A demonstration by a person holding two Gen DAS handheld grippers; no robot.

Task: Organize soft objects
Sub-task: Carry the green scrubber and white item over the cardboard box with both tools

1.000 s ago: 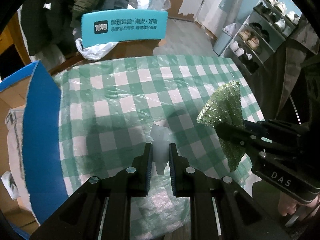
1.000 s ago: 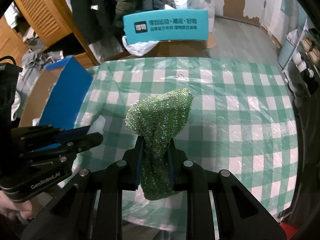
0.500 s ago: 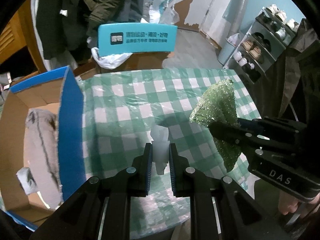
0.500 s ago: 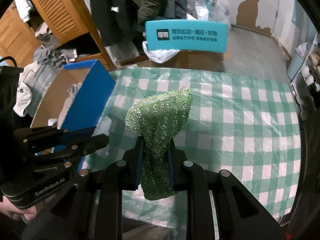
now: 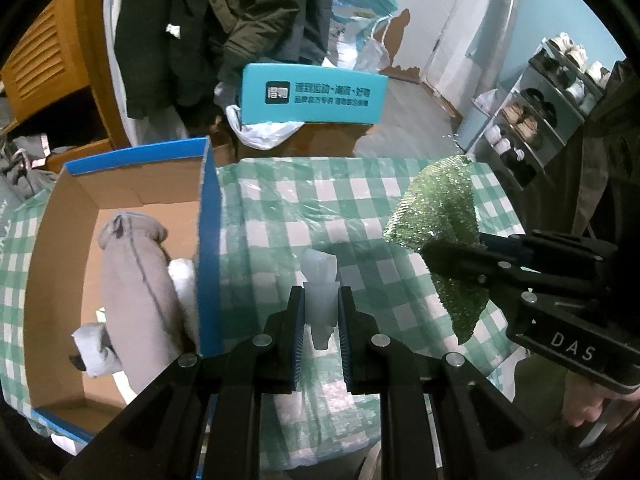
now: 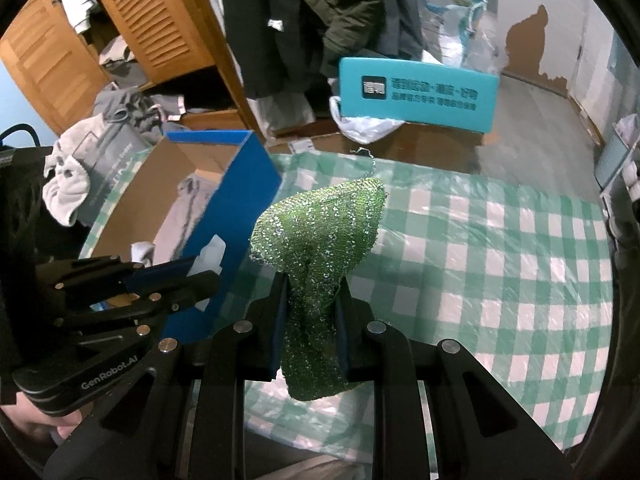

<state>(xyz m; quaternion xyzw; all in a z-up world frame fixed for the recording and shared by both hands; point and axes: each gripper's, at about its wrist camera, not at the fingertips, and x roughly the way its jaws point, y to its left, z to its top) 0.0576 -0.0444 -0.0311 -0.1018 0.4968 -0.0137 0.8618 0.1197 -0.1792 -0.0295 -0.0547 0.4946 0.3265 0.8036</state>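
Observation:
My left gripper (image 5: 320,308) is shut on a small white soft piece (image 5: 319,280), held above the checked tablecloth just right of the blue cardboard box (image 5: 208,240). My right gripper (image 6: 310,300) is shut on a green glittery scrub cloth (image 6: 320,232), also held above the table. The cloth also shows at the right of the left wrist view (image 5: 444,216). The left gripper with its white piece (image 6: 210,256) shows at the left of the right wrist view. The open box holds a grey rolled garment (image 5: 136,276) and white items (image 5: 96,348).
The green and white checked tablecloth (image 6: 500,248) covers the table under clear plastic. A teal sign (image 5: 312,94) stands beyond the far edge. Dark coats hang behind, a wooden louvred cabinet (image 6: 152,20) stands at the left and a shoe rack (image 5: 536,108) at the right.
Both grippers have moved back and to the left with their objects still held. The blue box and its contents have come more fully into both views.

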